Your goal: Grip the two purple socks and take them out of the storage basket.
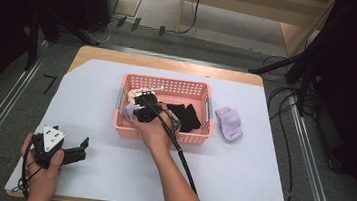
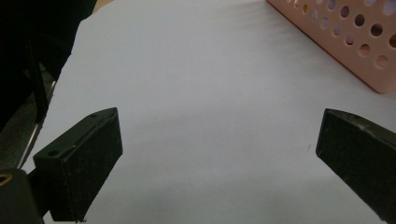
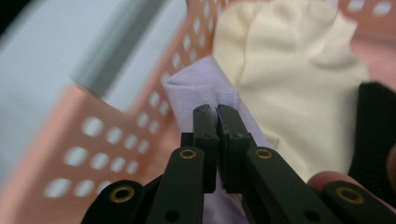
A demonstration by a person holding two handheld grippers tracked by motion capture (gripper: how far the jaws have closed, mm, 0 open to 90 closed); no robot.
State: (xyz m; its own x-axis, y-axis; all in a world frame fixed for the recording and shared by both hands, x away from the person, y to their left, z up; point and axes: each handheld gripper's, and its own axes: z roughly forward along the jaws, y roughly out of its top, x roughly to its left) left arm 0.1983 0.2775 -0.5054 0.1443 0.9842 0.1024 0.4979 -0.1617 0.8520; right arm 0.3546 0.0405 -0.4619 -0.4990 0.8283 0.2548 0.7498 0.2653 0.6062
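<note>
Right gripper view: the right claw (image 3: 218, 112) pinches a purple sock (image 3: 205, 88) at the pink basket's (image 3: 116, 135) near wall. Cream (image 3: 289, 65) and black (image 1: 185, 116) socks are inside; another purple sock (image 1: 229, 122) waits on the desk (image 1: 257, 189). The left claw (image 2: 219, 154) rests open.

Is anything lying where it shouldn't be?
One lilac sock lies alone on the table cover, right of the pink basket, while the other socks are inside. The right gripper pinches another lilac sock in the basket.

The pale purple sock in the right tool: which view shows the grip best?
The right gripper view: the right tool has its black jaws pinched shut on a fold of the pale purple fabric sock. The high view shows a purple bit beside the hand. The left gripper view faces elsewhere.
</note>
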